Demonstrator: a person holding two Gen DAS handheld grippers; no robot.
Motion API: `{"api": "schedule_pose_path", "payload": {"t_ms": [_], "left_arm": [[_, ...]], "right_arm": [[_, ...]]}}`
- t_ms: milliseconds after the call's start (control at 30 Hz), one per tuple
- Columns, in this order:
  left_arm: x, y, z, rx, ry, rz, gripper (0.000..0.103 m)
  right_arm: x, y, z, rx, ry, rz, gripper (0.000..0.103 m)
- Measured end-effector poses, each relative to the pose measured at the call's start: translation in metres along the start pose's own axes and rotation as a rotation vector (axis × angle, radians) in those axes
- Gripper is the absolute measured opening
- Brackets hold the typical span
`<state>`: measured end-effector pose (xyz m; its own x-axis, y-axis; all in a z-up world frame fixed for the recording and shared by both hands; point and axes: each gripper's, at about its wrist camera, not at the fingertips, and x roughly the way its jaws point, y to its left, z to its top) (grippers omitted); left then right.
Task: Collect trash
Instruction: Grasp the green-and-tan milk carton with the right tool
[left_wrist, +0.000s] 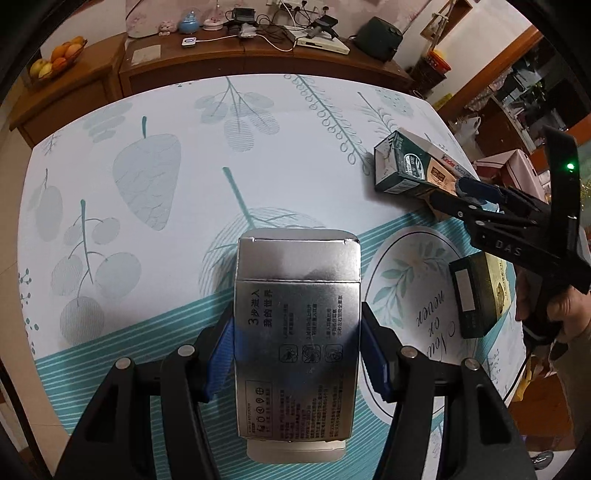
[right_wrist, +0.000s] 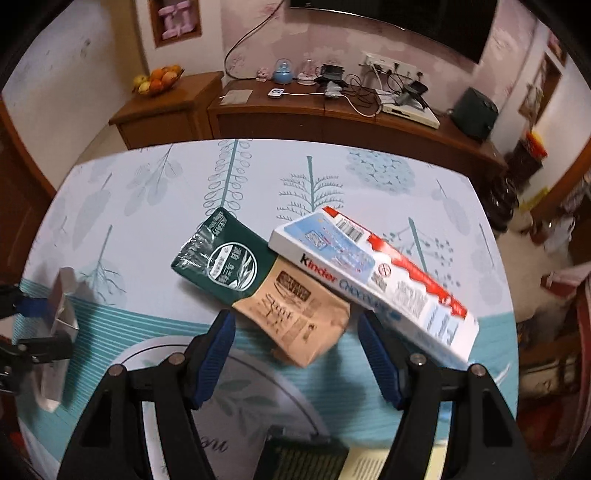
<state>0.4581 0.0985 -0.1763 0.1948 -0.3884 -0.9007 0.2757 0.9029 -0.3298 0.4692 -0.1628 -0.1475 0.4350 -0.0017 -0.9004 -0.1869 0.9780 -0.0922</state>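
My left gripper is shut on a silver box printed with Chinese text and holds it over the table; it also shows at the left of the right wrist view. My right gripper is open, its fingers either side of the tan end of a green-and-tan packet on the table. A white Kinder Chocolate box lies partly on that packet. In the left wrist view the right gripper reaches at the packet. A dark green box lies nearer, also seen in the right wrist view.
The table has a white and teal leaf-print cloth. Behind it stands a wooden sideboard with cables, chargers, a white device and a fruit bowl. The table's right edge drops to a cluttered floor.
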Motion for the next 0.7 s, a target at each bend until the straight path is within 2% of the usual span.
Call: {"api": "schedule_pose_path", "payload": {"t_ms": [167,333,400,433,467,700], "left_arm": [[0.002,0.004,-0.001,-0.005,-0.007,0.007,0.060],[0.003,0.004,-0.002,-0.002,-0.014,0.012,0.060],[0.002,0.004,-0.002,-0.004,-0.016,0.011,0.060],[0.002,0.004,-0.003,-0.005,-0.017,0.011,0.060],[0.001,0.004,-0.004,-0.006,-0.018,0.009,0.060],[-0.007,0.004,-0.012,-0.025,-0.026,0.002,0.060]], "right_arm": [[0.015,0.009,0.006,-0.099,0.036,-0.028,0.069],[0.026,0.016,0.011,-0.142,0.058,-0.023,0.069],[0.030,0.018,0.013,-0.143,0.083,0.010,0.067],[0.031,0.019,0.013,-0.134,0.097,0.044,0.062],[0.031,0.020,0.013,-0.127,0.101,0.071,0.052],[0.018,0.036,-0.008,-0.042,0.085,0.193,0.050]]}}
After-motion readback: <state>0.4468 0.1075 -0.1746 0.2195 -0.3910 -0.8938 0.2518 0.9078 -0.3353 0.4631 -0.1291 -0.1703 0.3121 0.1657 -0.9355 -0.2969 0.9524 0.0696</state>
